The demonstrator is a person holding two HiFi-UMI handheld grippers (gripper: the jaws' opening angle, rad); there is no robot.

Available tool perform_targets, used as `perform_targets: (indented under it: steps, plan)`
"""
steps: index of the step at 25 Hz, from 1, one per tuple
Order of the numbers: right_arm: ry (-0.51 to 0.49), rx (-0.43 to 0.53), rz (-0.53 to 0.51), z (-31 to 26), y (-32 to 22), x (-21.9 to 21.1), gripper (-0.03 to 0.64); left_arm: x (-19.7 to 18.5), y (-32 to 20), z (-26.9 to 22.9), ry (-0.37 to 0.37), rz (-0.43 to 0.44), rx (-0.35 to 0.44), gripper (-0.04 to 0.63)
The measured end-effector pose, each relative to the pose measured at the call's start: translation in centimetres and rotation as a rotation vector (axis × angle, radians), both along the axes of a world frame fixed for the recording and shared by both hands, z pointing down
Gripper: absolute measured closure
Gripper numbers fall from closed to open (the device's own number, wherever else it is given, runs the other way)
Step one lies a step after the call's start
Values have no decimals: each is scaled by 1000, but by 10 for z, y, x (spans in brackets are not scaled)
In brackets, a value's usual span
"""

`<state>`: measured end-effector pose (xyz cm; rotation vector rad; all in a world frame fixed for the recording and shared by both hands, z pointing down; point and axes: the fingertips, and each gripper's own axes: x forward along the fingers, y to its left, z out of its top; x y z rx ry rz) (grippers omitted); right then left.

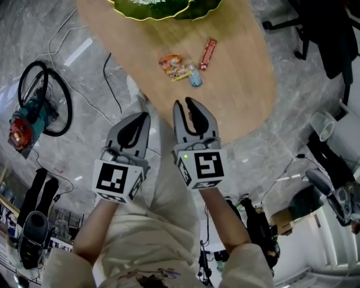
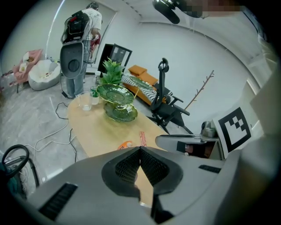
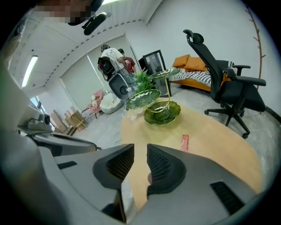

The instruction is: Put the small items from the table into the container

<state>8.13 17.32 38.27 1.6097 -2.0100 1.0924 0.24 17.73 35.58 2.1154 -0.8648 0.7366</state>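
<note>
Grey jaws of the right gripper stand slightly apart and empty; the left gripper has its jaws together. Both hover short of the wooden table. Ahead lie an orange snack packet, a small blue item and a red bar, near the green glass dish. Packet and blue item lie very close, so a narrow grab may knock one away.

I log on the table: dish at the far edge, packets mid-table, bar just right of them, chair on the floor farther right.
</note>
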Motion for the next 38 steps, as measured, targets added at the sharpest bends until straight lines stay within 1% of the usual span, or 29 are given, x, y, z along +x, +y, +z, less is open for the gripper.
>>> perform_targets:
  steps: [3,6,9,12,16,20,25,33,38]
  plan:
    - [-2,-15,3,16,-3,-4,534,-2,-1,9,-6,6,-2,589]
    - [14,-27,8,28,-6,-9,534,-7,2,15,0,12,-3,589]
    - [29,-46,1,40,-7,-15,532,-12,3,21,6,-6,-14,589]
    - [40,-59,-12,58,-6,-19,516,-15,3,31,22,-18,-29,589]
    - [61,-71,-1,79,-3,-16,505,-27,7,47,6,-47,-42,589]
    - [72,-74,-7,90,-2,-17,497,-32,10,57,-3,-54,-40,589]
    - [83,-79,4,107,-5,-12,486,-27,8,65,7,-64,-42,589]
    - [100,-84,9,118,-10,-16,466,-25,12,71,8,-52,-56,589]
    - [126,-96,21,128,-17,-12,462,-21,3,69,29,-81,-46,589]
